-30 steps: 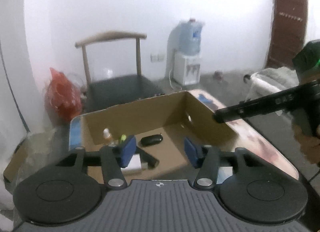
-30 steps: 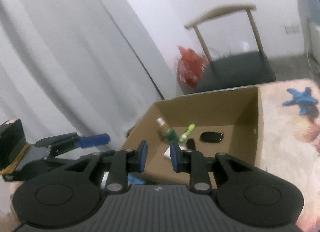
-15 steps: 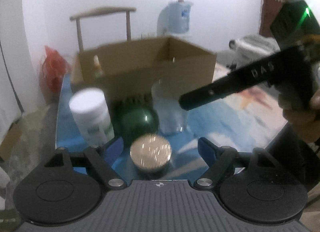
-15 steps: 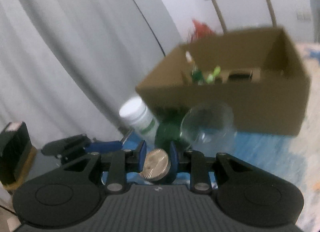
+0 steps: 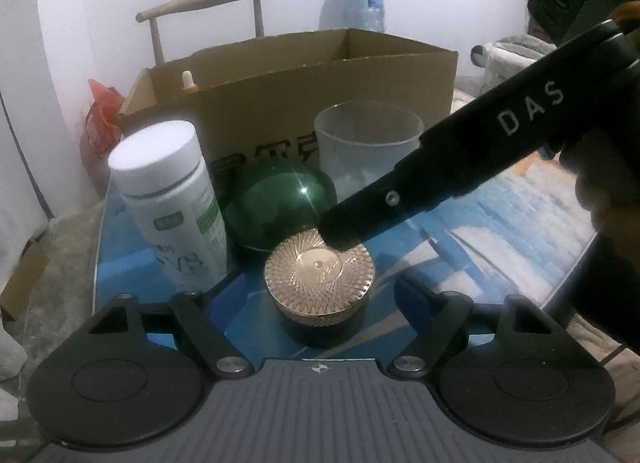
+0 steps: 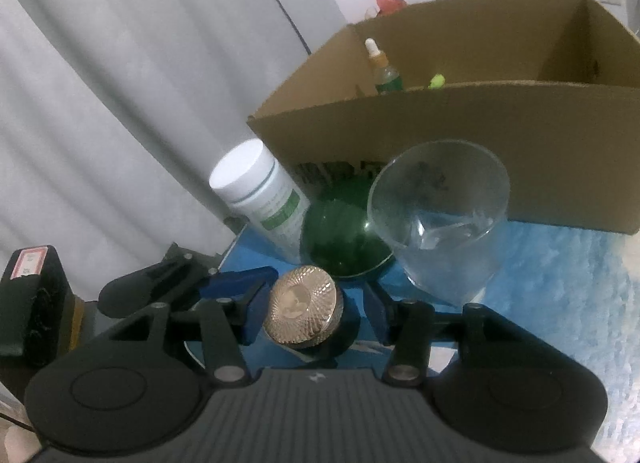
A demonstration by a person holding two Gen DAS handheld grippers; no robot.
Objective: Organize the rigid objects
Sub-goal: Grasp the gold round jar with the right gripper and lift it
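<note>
A small dark jar with a ribbed gold lid [image 5: 320, 279] [image 6: 304, 309] stands on the blue table cover in front of a white bottle [image 5: 168, 199], a green glass ball [image 5: 280, 207] and a clear glass [image 5: 368, 147]. My left gripper [image 5: 320, 291] straddles the jar, jaws closing slightly, with gaps on both sides. My right gripper [image 6: 316, 311] also has the jar between its blue pads; its jaws are opening and the right pad stands clear. One right finger [image 5: 440, 171] lies across the lid's far edge. A left finger [image 6: 240, 283] sits just left of the jar.
An open cardboard box [image 5: 300, 75] stands right behind the row, with a dropper bottle [image 6: 382, 67] inside. Behind it are a chair [image 5: 204, 3], a red bag [image 5: 102, 111] and a water jug [image 5: 366, 3]. A grey curtain [image 6: 120, 83] hangs left. A hand [image 5: 608, 191] is at the right.
Both grippers came down from over the box to the gold-lidded jar in front of it. The left jaws widened, and the right jaws spread apart around the lid.
</note>
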